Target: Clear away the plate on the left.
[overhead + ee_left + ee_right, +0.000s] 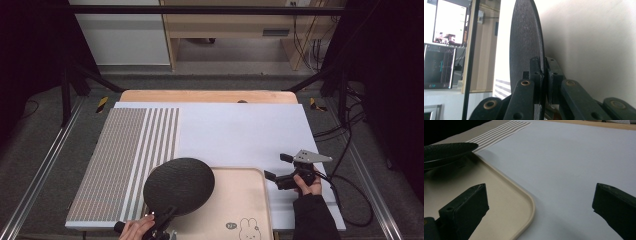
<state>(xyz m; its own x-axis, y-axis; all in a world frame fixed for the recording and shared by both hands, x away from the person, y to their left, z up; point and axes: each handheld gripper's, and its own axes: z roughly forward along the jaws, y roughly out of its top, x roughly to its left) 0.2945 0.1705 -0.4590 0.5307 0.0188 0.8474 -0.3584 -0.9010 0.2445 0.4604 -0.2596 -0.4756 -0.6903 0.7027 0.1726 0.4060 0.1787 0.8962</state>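
The left gripper (162,226) was clamped on the black plate's (179,186) rim, holding it above the beige tray (240,200), not yet set down, while the right gripper (278,171) hovered wide open beside the tray.

tray (260,200) near edge cut off, monitor (449,21) blurred

A lab: black frame rails (210,9), trailing cables (345,125), monitors (447,22).

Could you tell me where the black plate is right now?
In the high view, the black plate sits at lower centre-left, clamped at its near edge by the left gripper, held over the left rim of the beige tray beside the striped mat.
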